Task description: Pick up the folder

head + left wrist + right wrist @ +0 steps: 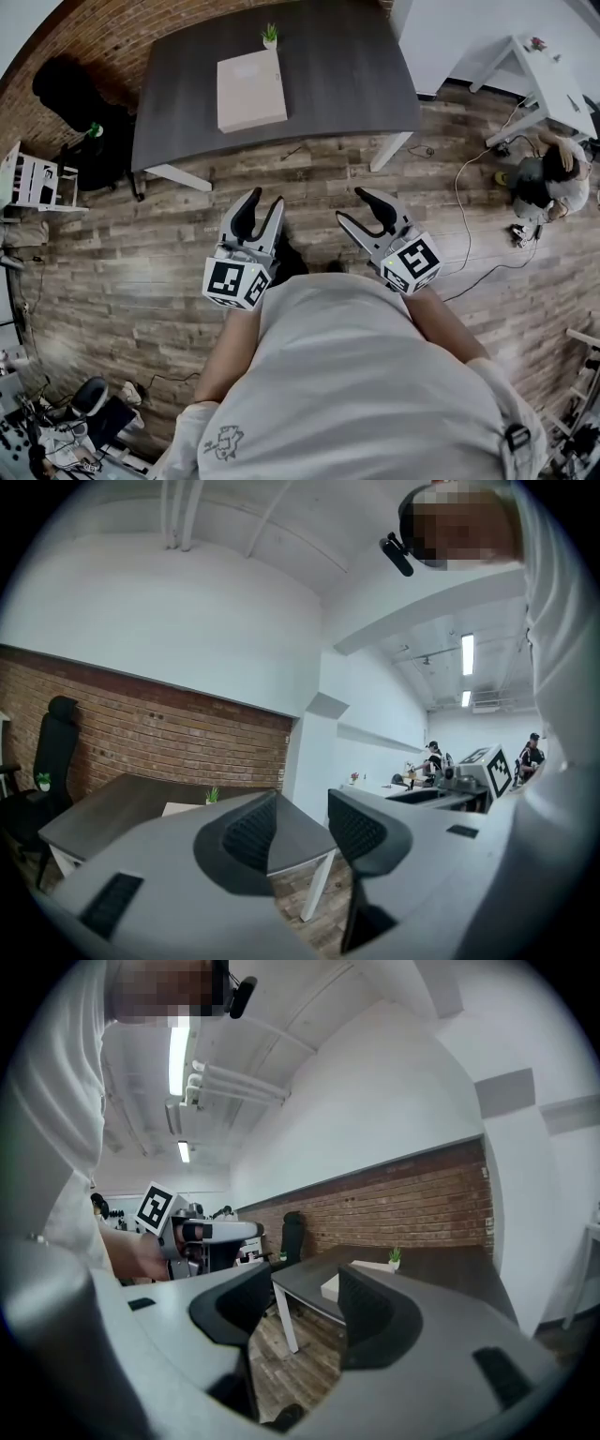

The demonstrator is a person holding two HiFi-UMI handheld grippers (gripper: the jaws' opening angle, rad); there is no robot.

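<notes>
Left gripper (261,199) and right gripper (349,204) stand open and empty mid-frame; our step is the approach, and next we must reach the folder (250,91) on the table (356,75), upper centre.

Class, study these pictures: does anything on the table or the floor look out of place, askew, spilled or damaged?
Nothing looks spilled or damaged. The folder lies flat on the table beside a small plant. Only loose cables look untidy: they trail across the wooden floor at the right, near a person low down there.
</notes>
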